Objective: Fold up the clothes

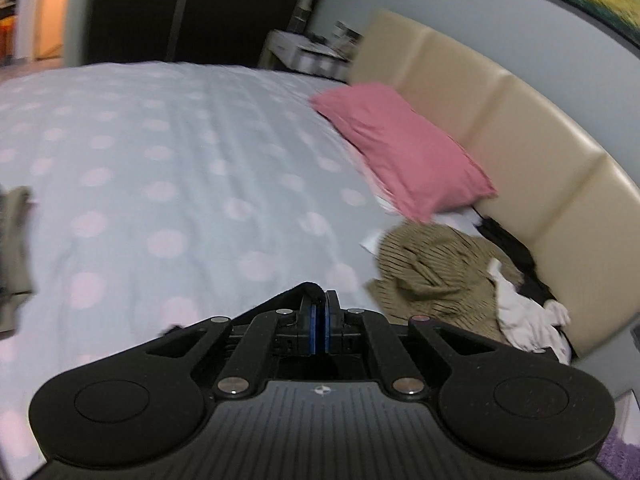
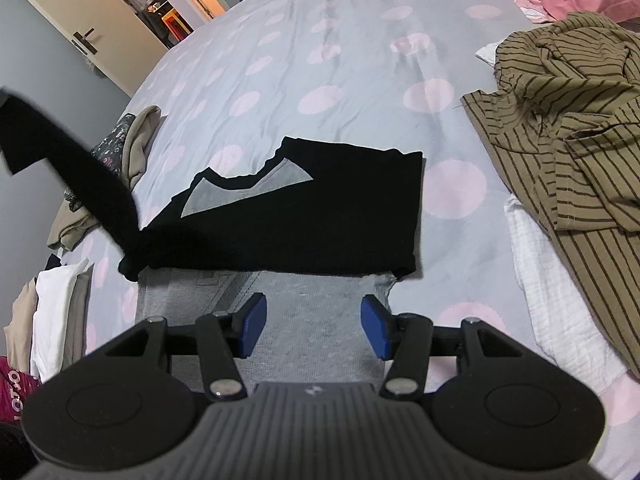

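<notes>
A black and grey garment lies flat on the dotted bedspread (image 2: pixel 360 80), its black part (image 2: pixel 320 216) farther away and its grey part (image 2: pixel 304 344) nearer. One black strip of it (image 2: pixel 80 168) rises off the bed toward the upper left. My left gripper (image 1: pixel 320 294) is shut, with a fold of that black cloth (image 1: pixel 276 306) pinched at its tips, high over the bed. My right gripper (image 2: pixel 314 320) is open just above the grey part, and its blue pads (image 2: pixel 254 316) have nothing between them.
A crumpled olive striped shirt (image 2: pixel 568 120) and white cloth (image 2: pixel 552 292) lie on the right, near a pink pillow (image 1: pixel 404 152) and beige headboard (image 1: pixel 500 120). Folded clothes (image 2: pixel 52 320) and a beige and floral heap (image 2: pixel 132 148) sit at the left edge.
</notes>
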Demonstrator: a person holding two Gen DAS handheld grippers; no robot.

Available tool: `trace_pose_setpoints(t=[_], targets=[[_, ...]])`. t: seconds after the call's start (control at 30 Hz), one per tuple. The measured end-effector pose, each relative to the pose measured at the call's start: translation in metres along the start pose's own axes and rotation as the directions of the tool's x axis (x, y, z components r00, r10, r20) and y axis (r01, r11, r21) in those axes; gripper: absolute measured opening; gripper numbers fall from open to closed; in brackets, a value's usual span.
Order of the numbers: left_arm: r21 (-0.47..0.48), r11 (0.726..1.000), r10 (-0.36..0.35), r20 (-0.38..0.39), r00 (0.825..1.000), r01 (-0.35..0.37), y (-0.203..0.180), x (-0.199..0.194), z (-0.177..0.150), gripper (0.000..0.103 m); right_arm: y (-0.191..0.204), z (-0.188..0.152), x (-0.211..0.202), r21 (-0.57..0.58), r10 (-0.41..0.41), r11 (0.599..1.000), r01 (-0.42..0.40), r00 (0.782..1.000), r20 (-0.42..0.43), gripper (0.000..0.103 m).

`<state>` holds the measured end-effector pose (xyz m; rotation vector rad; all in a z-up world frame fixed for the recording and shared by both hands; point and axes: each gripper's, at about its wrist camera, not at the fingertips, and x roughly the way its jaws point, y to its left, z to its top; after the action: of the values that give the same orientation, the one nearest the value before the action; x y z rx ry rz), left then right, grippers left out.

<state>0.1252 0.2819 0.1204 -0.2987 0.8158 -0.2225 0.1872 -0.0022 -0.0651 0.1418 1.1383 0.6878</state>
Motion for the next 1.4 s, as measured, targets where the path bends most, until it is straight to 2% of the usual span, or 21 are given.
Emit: trace_pose_setpoints(t=[0.23, 0.37, 0.43, 0.53, 0.67, 0.8, 0.9, 1.0, 1.03, 1.17, 1.27, 1.4], targets=[[0.013, 0.997, -0.077, -0.106, 0.991, 0.079, -0.025, 0.09, -0.004, 0.002, -0.01, 0.008, 0.002, 0.023, -0.015, 1.0, 0.014, 1.0, 0.003, 0.056], [-0.018, 0.994, -0.106, -0.194, 0.975, 0.105, -0.018, 0.128, -0.018, 0.004, -0.016, 0.01, 0.008, 0.035, -0.029, 0.999, 0.029, 1.0, -0.008, 0.056], [-0.016, 0.994, -0.106, -0.219, 0.97, 0.105, -0.017, 0.141, -0.026, 0.024, -0.02, 0.01, 0.012, 0.039, -0.039, 0.998, 0.039, 0.999, -0.017, 0.056], [-0.039, 0.993, -0.121, -0.22, 0.968, 0.115, -0.011, 0.148, -0.038, 0.042, -0.023, 0.01, 0.019, 0.044, -0.056, 0.997, 0.057, 0.998, -0.029, 0.056], [-0.056, 0.99, -0.137, -0.221, 0.966, 0.127, -0.003, 0.149, -0.048, 0.044, -0.026, 0.011, 0.029, 0.046, -0.067, 0.997, 0.068, 0.997, -0.033, 0.056], [-0.041, 0.996, -0.088, -0.221, 0.971, 0.081, 0.014, 0.136, -0.06, 0.045, -0.029, 0.011, 0.035, 0.057, -0.053, 0.997, 0.053, 0.999, -0.001, 0.056], [-0.032, 0.999, -0.017, -0.222, 0.975, 0.01, 0.04, 0.118, -0.077, 0.045, -0.034, 0.014, 0.041, 0.082, -0.04, 0.996, 0.039, 0.999, 0.016, 0.056], [-0.051, 0.996, 0.056, -0.239, 0.969, -0.071, 0.074, 0.101, -0.099, 0.044, -0.037, 0.021, 0.05, 0.111, -0.02, 0.994, 0.019, 1.0, 0.011, 0.054], [-0.061, 0.993, 0.081, -0.245, 0.966, -0.098, 0.085, 0.096, -0.107, 0.044, -0.037, 0.024, 0.054, 0.12, -0.011, 0.993, 0.009, 1.0, 0.01, 0.05], [-0.111, 0.975, 0.16, -0.249, 0.955, -0.193, 0.127, 0.08, -0.133, 0.044, -0.04, 0.041, 0.065, 0.13, -0.007, 0.992, 0.005, 1.0, 0.02, 0.049], [-0.171, 0.96, 0.177, -0.246, 0.953, -0.222, 0.149, 0.077, -0.147, 0.044, -0.043, 0.052, 0.078, 0.106, -0.033, 0.994, 0.03, 0.999, 0.03, 0.048], [-0.223, 0.948, 0.171, -0.24, 0.956, -0.226, 0.167, 0.083, -0.161, 0.043, -0.046, 0.063, 0.102, 0.084, -0.068, 0.994, 0.067, 0.998, 0.018, 0.045]])
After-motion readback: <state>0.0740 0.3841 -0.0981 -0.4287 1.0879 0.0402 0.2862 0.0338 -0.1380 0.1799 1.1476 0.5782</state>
